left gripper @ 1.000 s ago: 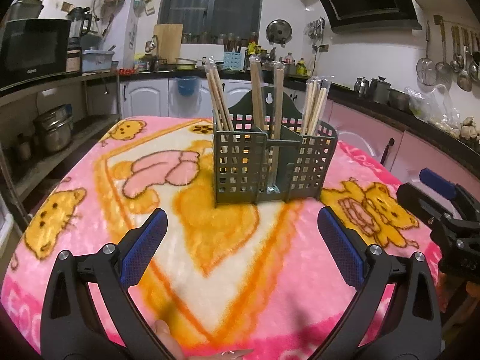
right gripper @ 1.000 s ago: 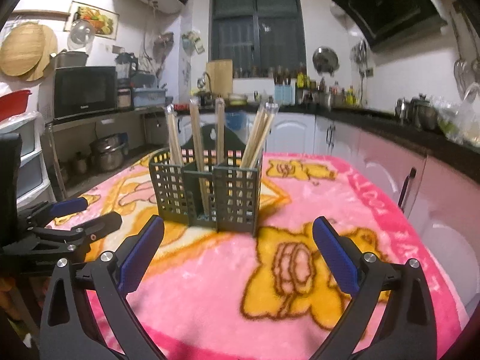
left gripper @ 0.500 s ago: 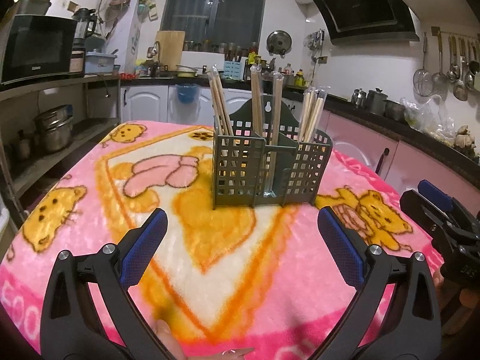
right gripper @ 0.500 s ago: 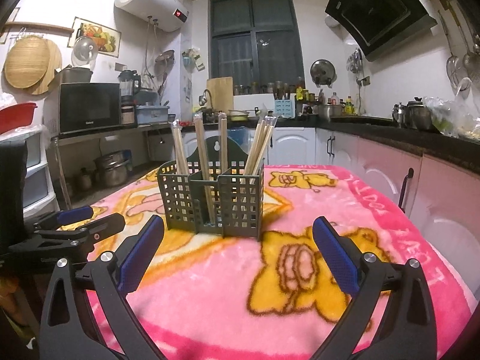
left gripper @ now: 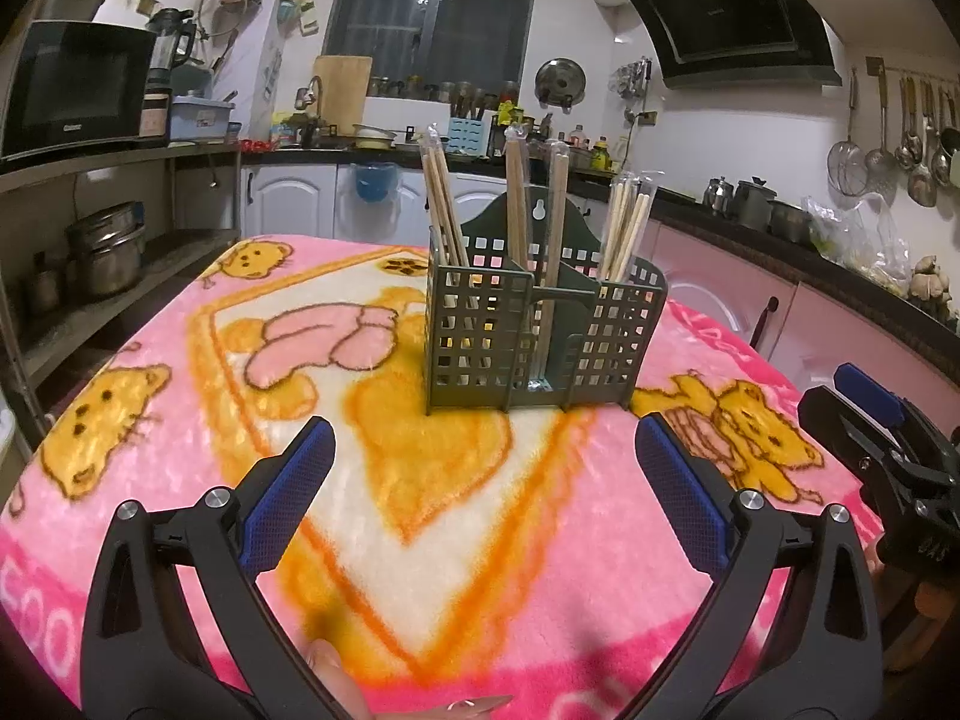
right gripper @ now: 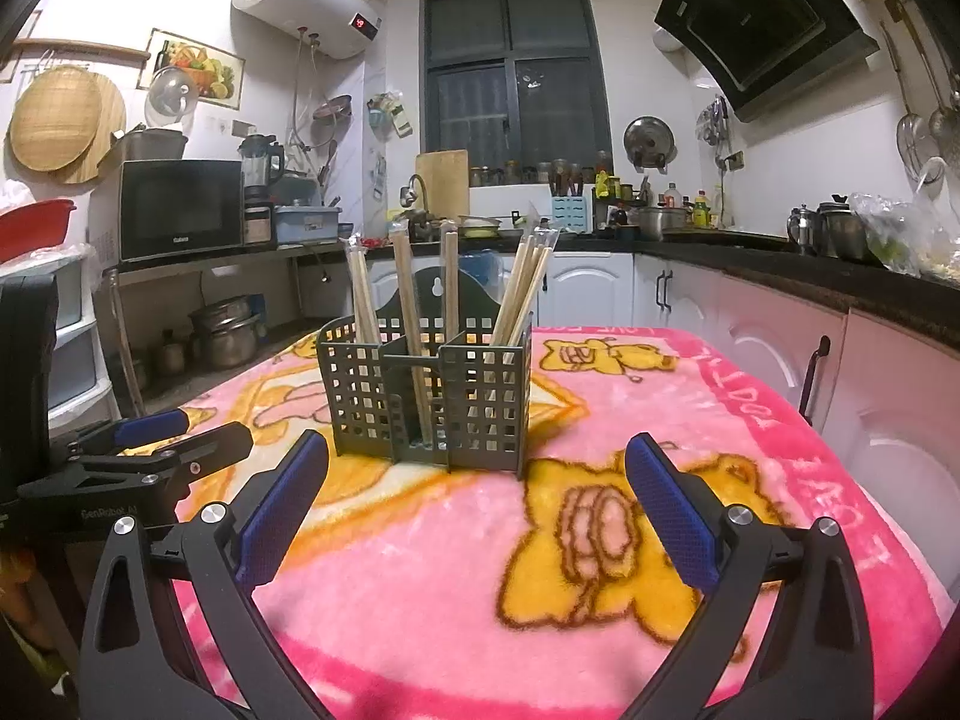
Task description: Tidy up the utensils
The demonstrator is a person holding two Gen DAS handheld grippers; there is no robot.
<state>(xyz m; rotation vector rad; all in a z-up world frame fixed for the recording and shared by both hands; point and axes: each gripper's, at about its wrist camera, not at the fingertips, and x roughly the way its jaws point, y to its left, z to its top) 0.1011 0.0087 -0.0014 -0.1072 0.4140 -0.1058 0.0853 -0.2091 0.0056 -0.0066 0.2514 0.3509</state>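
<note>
With every wrapped chopstick bundle (left gripper: 445,204) standing in the 3-compartment green holder (left gripper: 543,336) mid-blanket (left gripper: 180,420), the sorting looks finished, and the left gripper (left gripper: 483,498) and right gripper (right gripper: 477,498) hang spread wide, empty.

Dark green slotted utensil caddy (left gripper: 543,333) upright on pink blanket, wrapped wooden chopsticks (left gripper: 443,204) standing in its compartments
</note>
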